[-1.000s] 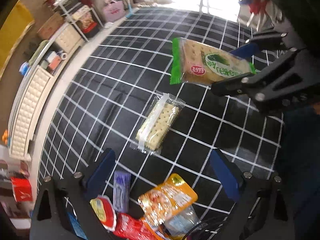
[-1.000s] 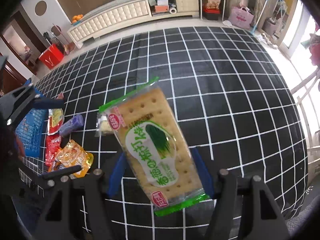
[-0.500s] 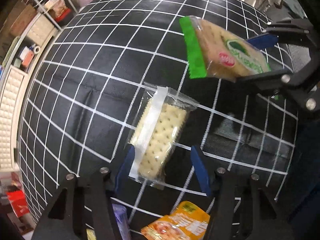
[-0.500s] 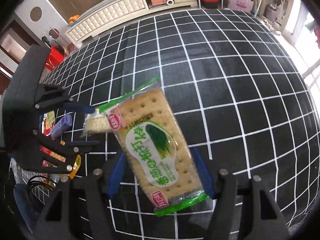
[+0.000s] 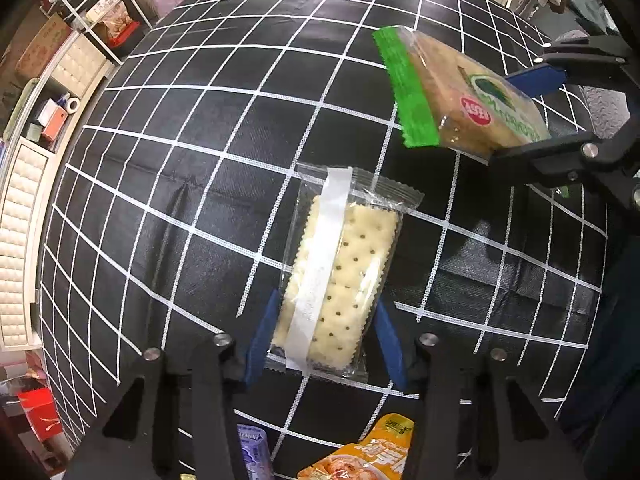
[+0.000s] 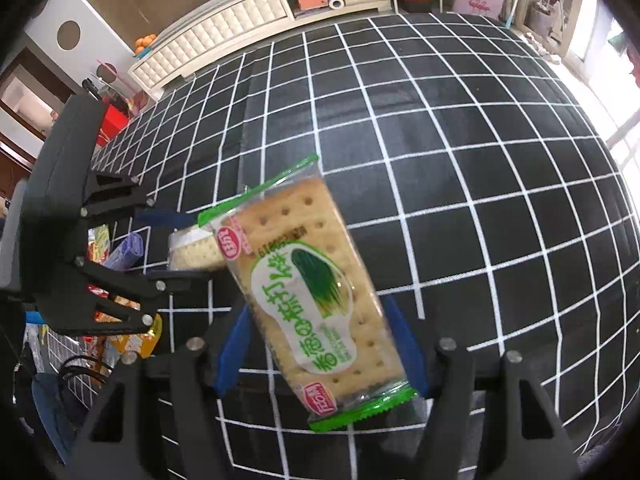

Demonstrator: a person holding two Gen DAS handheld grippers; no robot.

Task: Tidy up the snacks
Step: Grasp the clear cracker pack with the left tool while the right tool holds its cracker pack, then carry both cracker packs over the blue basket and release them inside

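A clear-wrapped cracker pack (image 5: 336, 272) with a white strip lies flat on the black grid cloth (image 5: 192, 168). My left gripper (image 5: 324, 336) has its blue pads against the near end's two long sides, shut on it. In the right wrist view the same pack (image 6: 196, 248) sits between the left gripper's (image 6: 176, 246) fingers. My right gripper (image 6: 320, 348) is shut on a green-edged cracker pack (image 6: 316, 304), held tilted above the cloth. From the left wrist view that pack (image 5: 452, 92) hangs up and to the right of the clear one, in the right gripper (image 5: 532, 116).
A pile of snacks lies near the left gripper's base: an orange pouch (image 5: 360, 456) and a purple pack (image 5: 252, 456), also the purple pack (image 6: 124, 252) in the right view. A white cabinet (image 6: 224, 36) and a shelf rack (image 5: 108, 12) stand beyond the cloth.
My left gripper moved forward over the clear cracker pack and its jaws narrowed from wide open onto the pack's sides. The right gripper kept holding the green-edged pack, drifting little.
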